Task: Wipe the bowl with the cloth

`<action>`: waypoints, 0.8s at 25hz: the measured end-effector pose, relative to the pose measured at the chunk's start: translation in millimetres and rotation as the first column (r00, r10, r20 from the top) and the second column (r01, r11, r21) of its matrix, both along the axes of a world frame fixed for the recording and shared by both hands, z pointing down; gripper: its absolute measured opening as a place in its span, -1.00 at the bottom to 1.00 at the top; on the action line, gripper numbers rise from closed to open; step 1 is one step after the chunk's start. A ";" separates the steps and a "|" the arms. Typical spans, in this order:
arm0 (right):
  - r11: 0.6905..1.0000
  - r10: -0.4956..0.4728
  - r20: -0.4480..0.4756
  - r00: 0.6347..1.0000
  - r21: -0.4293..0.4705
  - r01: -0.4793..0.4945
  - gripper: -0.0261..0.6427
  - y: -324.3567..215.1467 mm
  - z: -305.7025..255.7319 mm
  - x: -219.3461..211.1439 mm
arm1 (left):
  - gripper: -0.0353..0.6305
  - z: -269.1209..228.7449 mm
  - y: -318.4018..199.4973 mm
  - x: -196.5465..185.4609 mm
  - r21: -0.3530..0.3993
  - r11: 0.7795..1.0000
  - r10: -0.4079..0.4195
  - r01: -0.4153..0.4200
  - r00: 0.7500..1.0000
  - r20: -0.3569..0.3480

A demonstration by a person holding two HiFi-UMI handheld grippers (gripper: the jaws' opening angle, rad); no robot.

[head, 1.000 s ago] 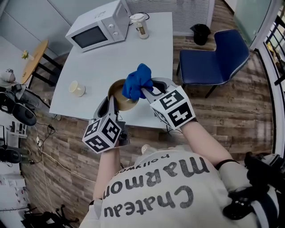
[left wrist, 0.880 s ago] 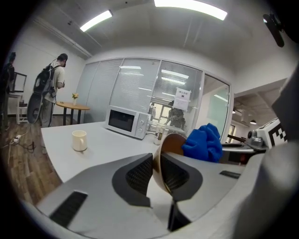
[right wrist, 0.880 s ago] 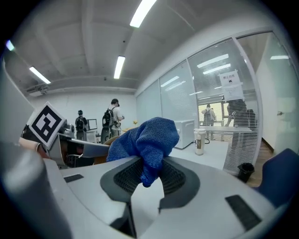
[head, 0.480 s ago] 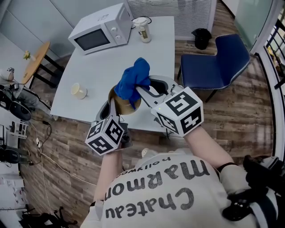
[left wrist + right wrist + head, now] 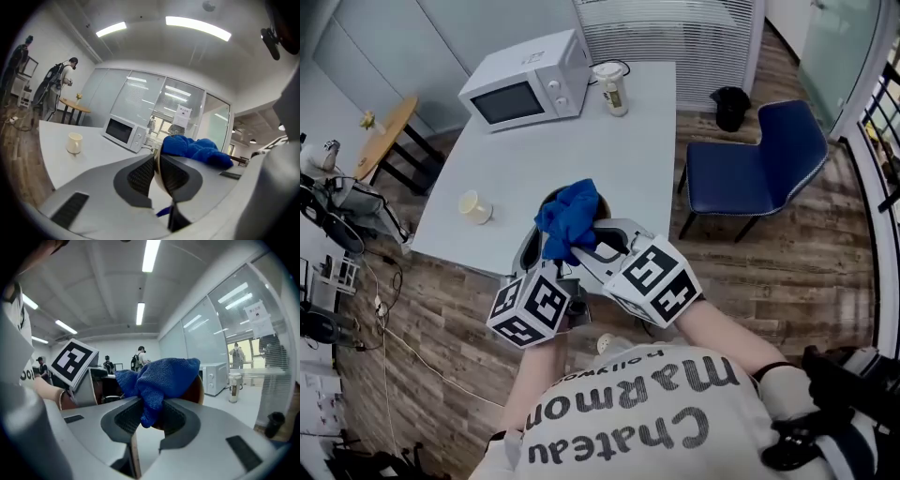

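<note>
My left gripper [image 5: 535, 238] is shut on the rim of the brown bowl [image 5: 547, 199], held up over the table's near edge. In the left gripper view the thin rim [image 5: 157, 174] sits pinched between the pads; these jaws have just been opening slightly, with the rim still between them. My right gripper [image 5: 577, 246] is shut on the blue cloth [image 5: 567, 217], which is bunched into the bowl and hides most of it. The right gripper view has the cloth [image 5: 157, 378] between the jaws and the bowl's brown wall [image 5: 198, 391] just behind it.
On the grey table [image 5: 525, 155] stand a white microwave [image 5: 530, 82], a jar [image 5: 614, 89] and a pale cup [image 5: 475, 206]. A blue chair [image 5: 759, 155] stands to the right on the wood floor. Several people stand far off in the gripper views.
Both grippers have risen and drawn toward me with the bowl and cloth. The cloth has slid down and left and now covers nearly all of the bowl.
</note>
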State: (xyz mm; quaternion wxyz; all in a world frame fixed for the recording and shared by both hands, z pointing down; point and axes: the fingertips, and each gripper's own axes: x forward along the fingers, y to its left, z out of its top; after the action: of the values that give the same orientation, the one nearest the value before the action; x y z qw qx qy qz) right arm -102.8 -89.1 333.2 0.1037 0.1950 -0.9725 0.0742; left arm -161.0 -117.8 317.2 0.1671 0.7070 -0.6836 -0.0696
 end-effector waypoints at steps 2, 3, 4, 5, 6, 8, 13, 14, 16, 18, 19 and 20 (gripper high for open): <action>0.999 -0.009 -0.028 1.000 0.039 0.010 -0.63 3.7 2.5 -1.6 | -0.78 1.9 2.5 0.3 -0.004 1.000 -0.003 0.002 1.000 -0.022; 0.999 -0.025 -0.043 0.999 0.040 0.027 -0.63 6.1 5.4 -3.0 | -0.78 1.7 3.7 -0.2 -0.002 1.000 -0.008 0.008 1.000 -0.022; 0.998 -0.044 -0.057 0.997 0.036 0.046 -0.63 8.1 8.5 -4.6 | -0.78 1.2 4.7 -1.2 0.001 1.000 -0.015 0.015 1.000 -0.023; 0.998 -0.061 -0.066 0.996 0.030 0.063 -0.63 9.3 11.4 -6.4 | -0.77 0.7 5.4 -2.6 0.004 1.000 -0.021 0.021 0.999 -0.030; 0.997 -0.078 -0.073 0.994 0.020 0.079 -0.63 10.4 14.6 -8.6 | -0.76 0.0 6.1 -4.3 0.007 1.000 -0.026 0.026 0.999 -0.042; 0.994 -0.112 -0.088 0.990 -0.015 0.112 -0.63 13.7 22.6 -13.9 | -0.75 -2.2 7.6 -7.5 0.016 0.999 -0.031 0.032 0.998 -0.056; 0.991 -0.132 -0.153 0.979 -0.002 0.133 -0.63 16.6 33.7 -16.8 | -0.74 0.5 12.6 -14.7 0.010 0.999 -0.046 0.047 0.997 -0.063; 0.991 -0.129 -0.169 0.977 0.005 0.132 -0.63 16.8 35.1 -16.3 | -0.74 0.8 14.2 -15.8 0.009 0.999 -0.047 0.048 0.997 -0.053; 0.991 -0.127 -0.194 0.973 0.018 0.133 -0.63 16.3 38.5 -15.9 | -0.74 1.2 16.3 -18.1 0.007 0.999 -0.049 0.049 0.998 -0.026; 0.990 -0.126 -0.204 0.971 0.029 0.135 -0.63 15.2 40.6 -15.4 | -0.74 1.8 17.9 -20.7 0.003 0.999 -0.049 0.049 0.999 -0.014; 0.991 -0.122 -0.204 0.971 0.035 0.132 -0.63 13.7 40.0 -14.9 | -0.74 1.5 18.5 -22.2 0.002 0.999 -0.049 0.049 0.999 -0.014; 0.991 -0.116 -0.203 0.972 0.041 0.127 -0.63 11.5 38.4 -14.0 | -0.74 0.9 18.7 -23.7 0.002 0.999 -0.048 0.048 0.999 -0.011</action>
State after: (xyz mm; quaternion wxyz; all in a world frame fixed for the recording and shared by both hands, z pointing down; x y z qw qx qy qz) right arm -116.8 -77.6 371.7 0.2000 0.1446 -0.9688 0.0214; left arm -184.7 -99.1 318.1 0.1687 0.6903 -0.6992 -0.0782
